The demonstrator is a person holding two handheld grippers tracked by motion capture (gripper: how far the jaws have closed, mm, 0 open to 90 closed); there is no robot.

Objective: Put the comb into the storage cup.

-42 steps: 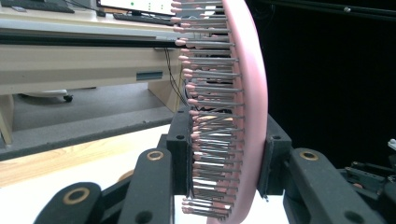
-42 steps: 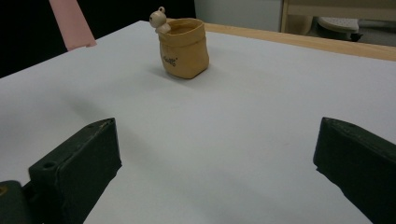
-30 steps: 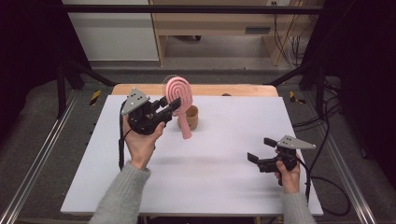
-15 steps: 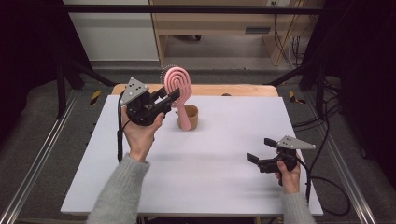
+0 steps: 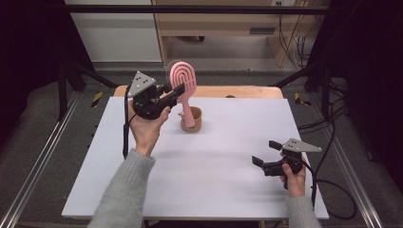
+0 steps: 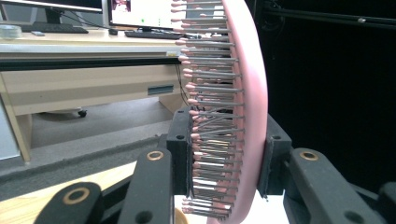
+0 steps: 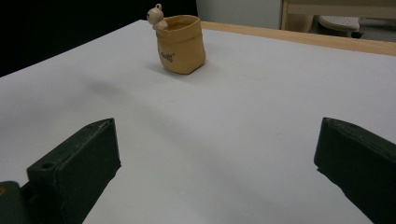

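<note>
The pink hairbrush [image 5: 183,85] stood upright just above the centre of the high view, its looped head raised and its handle reaching down toward the small tan pot [image 5: 191,120] on the white desk [image 5: 214,166]; whether the handle's tip sat inside the pot could not be told. In the left gripper view the brush [image 6: 250,107] rose edge-on through the middle of the frame, its bristles pointing to the picture's left. The left hand-held gripper [image 5: 175,91] was clamped on the brush's head, one jaw against the bristle tips and the other against the smooth back. The right hand-held gripper [image 5: 266,153] sat low over the desk at the lower right of the high view, well apart from the brush, its jaws spread wide with nothing between them. In the right gripper view the pot [image 7: 181,44] stood in the upper middle, a small figure on its rim.
</note>
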